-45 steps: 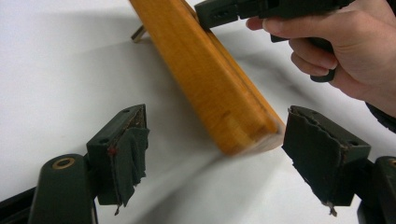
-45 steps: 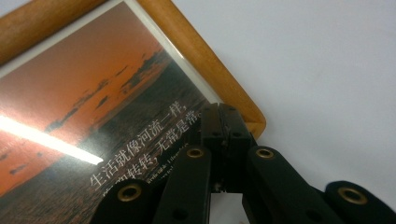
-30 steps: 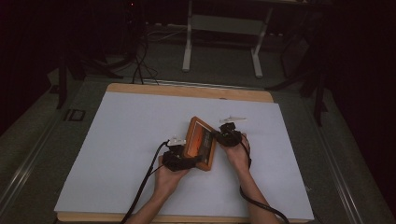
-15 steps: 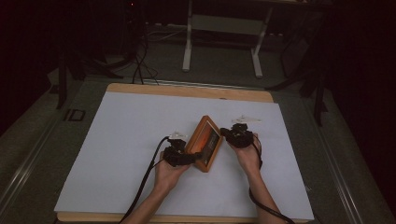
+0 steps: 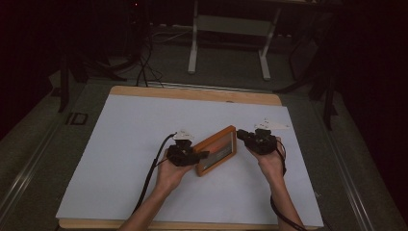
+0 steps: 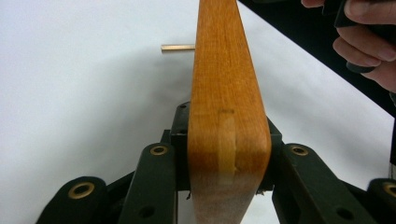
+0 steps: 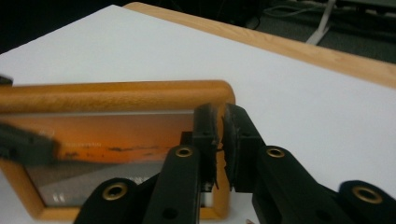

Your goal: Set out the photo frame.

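- Two grippers work one wooden picture frame [image 5: 217,155]. The left gripper [image 5: 198,156] is clamped on the frame's near end, its jaws having just been closing; in the left gripper view the pads press both faces of the wood [image 6: 227,116].
- The right gripper [image 5: 243,136] sits just off the frame's far end with nothing between its jaws. They are nearly together, a thin slit showing in the right gripper view [image 7: 220,140], and they have just been opening a little (a letting-go, by my reading).
- The frame stands on edge, slightly tilted, its glazed orange face [image 7: 107,140] turned toward the right gripper, on the white sheet [image 5: 144,120] that covers the table [image 5: 192,92].
- Progress, as I judge it: the frame is raised and now rests with the left gripper alone. Still to do is getting it to stand unaided, probably by swinging out a back support, though I cannot make one out.
- Left hand [image 5: 169,174]: forearm coming in from the near edge, gripper pointing across toward the frame.
- Right hand [image 5: 270,161]: beyond the frame's far end, wrist bent so its gripper aims back at the frame.
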`<state>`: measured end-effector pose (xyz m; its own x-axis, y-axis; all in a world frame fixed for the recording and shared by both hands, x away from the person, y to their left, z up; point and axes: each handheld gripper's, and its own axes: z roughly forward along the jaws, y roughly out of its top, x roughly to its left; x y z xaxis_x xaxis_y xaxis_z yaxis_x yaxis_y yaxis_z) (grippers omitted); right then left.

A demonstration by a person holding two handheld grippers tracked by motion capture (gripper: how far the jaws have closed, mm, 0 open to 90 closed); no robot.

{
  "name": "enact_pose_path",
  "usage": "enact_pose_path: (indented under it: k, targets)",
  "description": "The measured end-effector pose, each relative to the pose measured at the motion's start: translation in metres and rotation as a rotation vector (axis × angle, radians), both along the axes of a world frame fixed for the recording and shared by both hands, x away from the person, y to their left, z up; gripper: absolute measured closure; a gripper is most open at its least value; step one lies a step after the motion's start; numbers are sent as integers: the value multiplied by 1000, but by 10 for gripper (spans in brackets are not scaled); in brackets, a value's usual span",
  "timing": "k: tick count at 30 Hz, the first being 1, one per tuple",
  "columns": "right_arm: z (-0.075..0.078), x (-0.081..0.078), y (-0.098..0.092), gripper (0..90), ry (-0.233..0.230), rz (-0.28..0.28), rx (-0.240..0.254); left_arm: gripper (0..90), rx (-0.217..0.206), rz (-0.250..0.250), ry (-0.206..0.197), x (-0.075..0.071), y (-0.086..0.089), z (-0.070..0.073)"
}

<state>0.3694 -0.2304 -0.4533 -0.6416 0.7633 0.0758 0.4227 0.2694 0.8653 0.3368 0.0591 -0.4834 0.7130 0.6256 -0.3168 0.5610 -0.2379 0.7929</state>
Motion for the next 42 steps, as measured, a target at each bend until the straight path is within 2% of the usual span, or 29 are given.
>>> enact_pose_path:
  k: [1,6,8,12,16,20,24,31,33,39,42]
  targets:
    - [1,-1,0,792,-5,5,-2,698,-3,-25,-17,2,6,5]
    - [8,-4,9,662,-43,75,-9,699,-13,-79,-27,9,19,18]
    - [9,-4,12,632,-47,100,-3,698,4,-106,-42,10,22,23]
    - [8,-3,18,650,-42,174,4,699,37,-159,-64,13,24,31]
    - [8,-5,23,567,-50,235,-2,699,66,-205,-84,15,24,40]
    - [6,-6,27,468,-64,286,-27,700,93,-242,-110,18,23,52]
    - [5,-7,31,432,-55,331,-46,701,119,-280,-133,21,22,64]
    - [4,-8,41,414,-71,403,-74,702,176,-348,-171,22,11,76]
    - [3,-9,44,412,-72,431,-88,700,168,-354,-180,21,9,75]
    - [1,-10,42,467,-93,450,-109,691,161,-366,-191,22,7,75]
    - [2,-11,39,523,-105,457,-129,648,138,-349,-178,24,7,73]
